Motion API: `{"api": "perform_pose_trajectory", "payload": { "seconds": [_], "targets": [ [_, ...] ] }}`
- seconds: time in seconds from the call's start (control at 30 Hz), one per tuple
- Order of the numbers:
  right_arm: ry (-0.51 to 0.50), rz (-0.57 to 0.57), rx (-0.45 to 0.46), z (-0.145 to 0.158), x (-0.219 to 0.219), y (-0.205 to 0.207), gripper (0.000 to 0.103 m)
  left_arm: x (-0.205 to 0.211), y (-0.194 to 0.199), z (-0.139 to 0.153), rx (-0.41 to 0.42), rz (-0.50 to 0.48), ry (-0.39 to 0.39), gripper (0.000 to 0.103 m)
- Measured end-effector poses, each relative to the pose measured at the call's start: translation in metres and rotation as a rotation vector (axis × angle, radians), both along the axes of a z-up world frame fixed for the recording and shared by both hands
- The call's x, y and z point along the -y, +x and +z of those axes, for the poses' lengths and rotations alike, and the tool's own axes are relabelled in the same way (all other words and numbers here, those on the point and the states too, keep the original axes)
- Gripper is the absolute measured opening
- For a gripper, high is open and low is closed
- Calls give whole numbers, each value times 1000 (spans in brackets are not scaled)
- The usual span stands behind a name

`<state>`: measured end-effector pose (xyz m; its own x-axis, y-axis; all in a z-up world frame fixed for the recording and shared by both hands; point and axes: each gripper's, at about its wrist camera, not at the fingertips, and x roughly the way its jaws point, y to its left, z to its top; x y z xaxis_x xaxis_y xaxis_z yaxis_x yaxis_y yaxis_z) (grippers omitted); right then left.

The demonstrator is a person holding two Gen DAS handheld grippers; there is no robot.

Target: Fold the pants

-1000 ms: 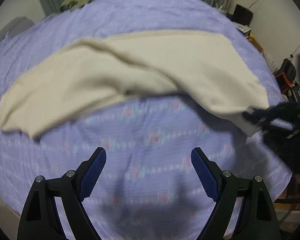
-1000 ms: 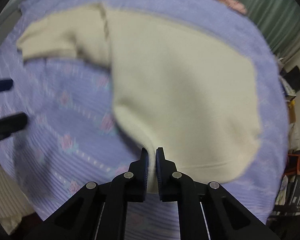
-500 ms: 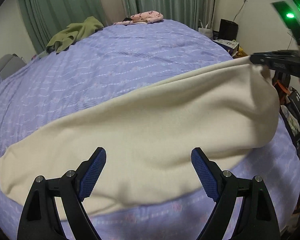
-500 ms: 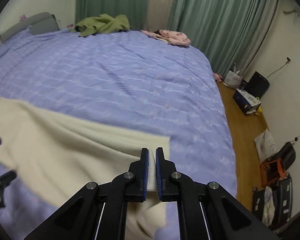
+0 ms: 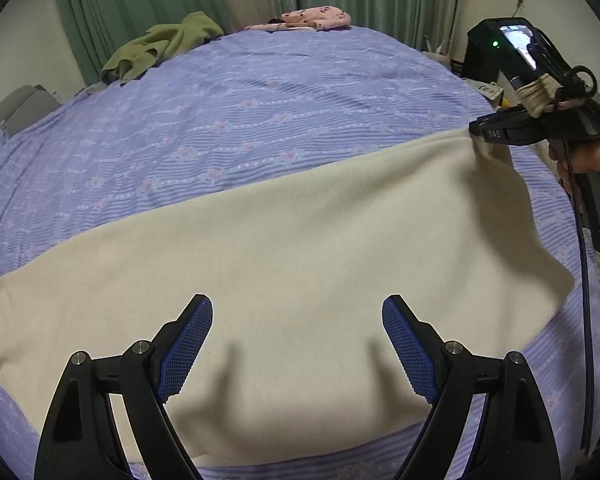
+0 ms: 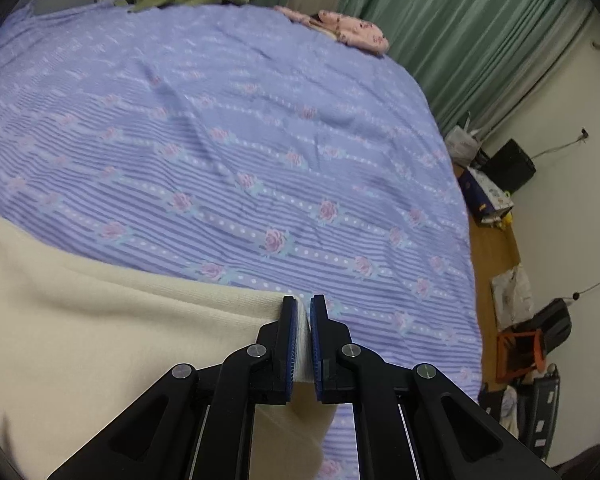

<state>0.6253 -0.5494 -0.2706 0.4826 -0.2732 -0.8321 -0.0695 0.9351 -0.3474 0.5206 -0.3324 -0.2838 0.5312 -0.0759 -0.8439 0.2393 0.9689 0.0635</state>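
Pants (image 5: 284, 264) cover the bedspread (image 5: 260, 120): right gripper (image 6: 303, 312) fingers clamp their corner, left gripper (image 5: 297, 320) fingers spread above.

— Where am I working here?

— I'm looking at a home bedroom. A wide bed under a lavender striped bedspread with pink roses (image 6: 228, 128) fills most of my view, and pleated green curtains (image 6: 460, 36) hang along the far wall.

— Anything else lived-in?

— A crumpled olive-green garment (image 5: 160, 46) and a pink floral garment (image 6: 352, 28) lie at the far edge of the bed. On the right I see a wooden floor (image 6: 490, 256) with bags and a black box (image 6: 510, 166) against a cream wall.
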Motion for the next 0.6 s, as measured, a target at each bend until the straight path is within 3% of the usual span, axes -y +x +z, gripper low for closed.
{"api": "perform_pose_trajectory", "payload": {
  "seconds": [0.07,0.13,0.17,0.2,0.37,0.6],
  "targets": [
    [-29,-20,5,-5,0,4,15,1,2,0,0,7,7,87],
    [-69,-75,35,1,3,0,42,1,0,4,5,8,6,87],
    [-67,-89,61,7,6,-5,63,1,-1,8,10,8,1,87],
    [-48,-93,98,18,8,-15,68,0,-3,12,14,5,-7,87],
    [28,-83,175,68,7,-72,68,-13,-30,47,48,4,-44,87],
    [183,18,242,139,-41,-185,68,-57,-102,122,126,52,-104,90]
  ]
}}
